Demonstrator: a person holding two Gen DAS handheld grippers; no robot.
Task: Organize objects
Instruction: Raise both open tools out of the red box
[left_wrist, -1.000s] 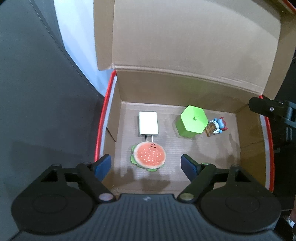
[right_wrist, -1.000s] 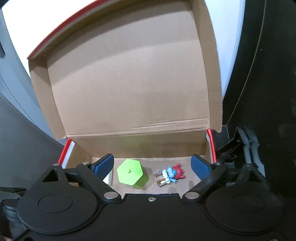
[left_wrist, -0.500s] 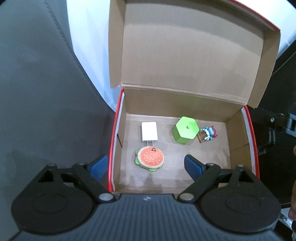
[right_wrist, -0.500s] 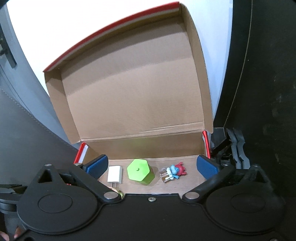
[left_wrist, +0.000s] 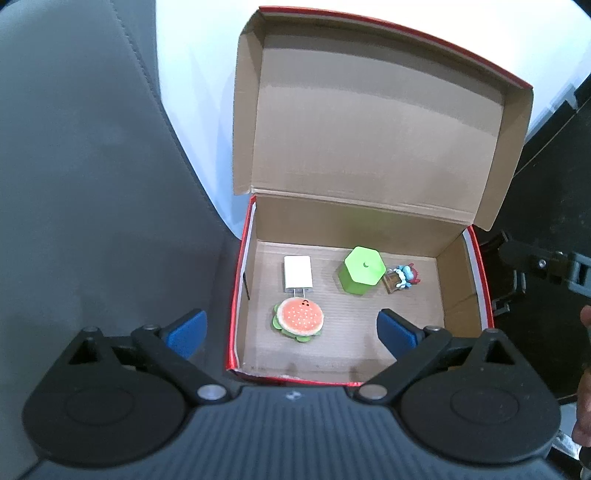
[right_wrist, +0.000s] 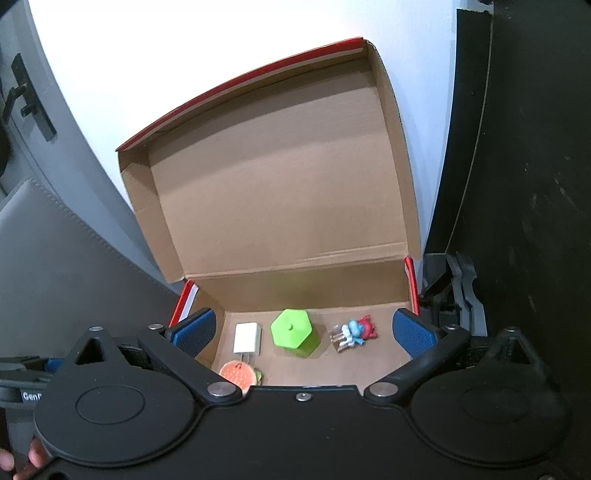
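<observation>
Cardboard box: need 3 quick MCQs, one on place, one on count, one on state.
1. The white charger lies
A. just behind the burger toy
B. outside the cardboard box
C. on the green hexagonal block

2. Things in the box:
A. two
B. four
C. six

3. The box lid is
A. shut
B. torn off
C. standing open

Key: 1 A, its prongs point at the burger toy. 2 B, charger, burger toy, block, small figurine. 3 C, its inner face stands behind the box.
</observation>
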